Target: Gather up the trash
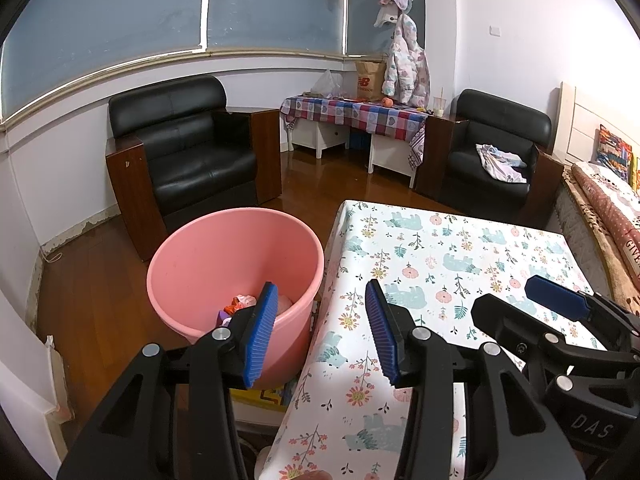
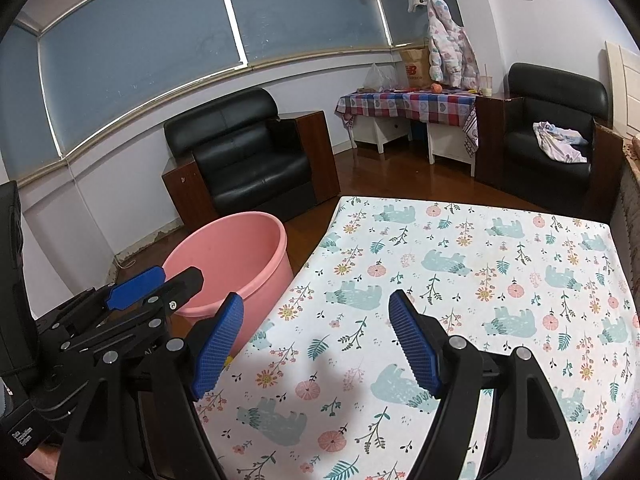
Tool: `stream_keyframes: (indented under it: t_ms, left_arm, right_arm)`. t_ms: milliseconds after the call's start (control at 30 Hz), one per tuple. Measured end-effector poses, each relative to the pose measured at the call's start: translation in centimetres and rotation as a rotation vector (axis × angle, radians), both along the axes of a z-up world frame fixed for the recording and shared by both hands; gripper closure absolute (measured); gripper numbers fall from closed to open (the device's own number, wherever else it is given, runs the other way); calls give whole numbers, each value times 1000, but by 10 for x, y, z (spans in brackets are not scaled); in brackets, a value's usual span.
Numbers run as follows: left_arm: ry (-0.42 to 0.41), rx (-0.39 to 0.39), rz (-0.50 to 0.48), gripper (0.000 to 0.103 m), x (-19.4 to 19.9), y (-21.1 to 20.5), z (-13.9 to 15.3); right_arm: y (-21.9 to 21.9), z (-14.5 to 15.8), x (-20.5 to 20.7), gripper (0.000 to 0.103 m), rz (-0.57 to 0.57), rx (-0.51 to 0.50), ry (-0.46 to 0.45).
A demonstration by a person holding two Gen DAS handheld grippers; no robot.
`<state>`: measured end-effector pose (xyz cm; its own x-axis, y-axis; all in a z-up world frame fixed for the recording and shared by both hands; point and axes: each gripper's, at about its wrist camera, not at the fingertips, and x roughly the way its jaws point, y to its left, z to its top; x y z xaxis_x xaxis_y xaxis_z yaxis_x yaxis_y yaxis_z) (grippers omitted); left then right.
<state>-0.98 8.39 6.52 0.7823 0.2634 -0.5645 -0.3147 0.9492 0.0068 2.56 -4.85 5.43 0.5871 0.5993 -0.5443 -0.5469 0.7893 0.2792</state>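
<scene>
Nearest, both tongs gape with nothing held: left tongs [image 1: 322, 332] over the table's [image 1: 440, 248] edge, right tongs [image 2: 316, 340] above its cloth. Just beyond-left, a pink bucket [image 1: 236, 264] holds trash [image 1: 240, 304], seen only from the left.

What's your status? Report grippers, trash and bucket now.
Left gripper open, empty. Right gripper open, empty, over the table. Trash in pink bucket. No trash seen on the table; nothing in the way.

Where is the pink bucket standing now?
In both views the pink bucket stands on the wooden floor, left of the floral table, before the black armchair.
</scene>
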Motion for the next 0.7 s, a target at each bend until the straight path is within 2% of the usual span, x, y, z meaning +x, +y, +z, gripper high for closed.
stream_keyframes:
  t_ms: [700]
  left_arm:
    - [-1, 0, 1, 57, -2, 0, 0]
  right_arm:
    - [-6, -1, -1, 29, -2, -3, 1]
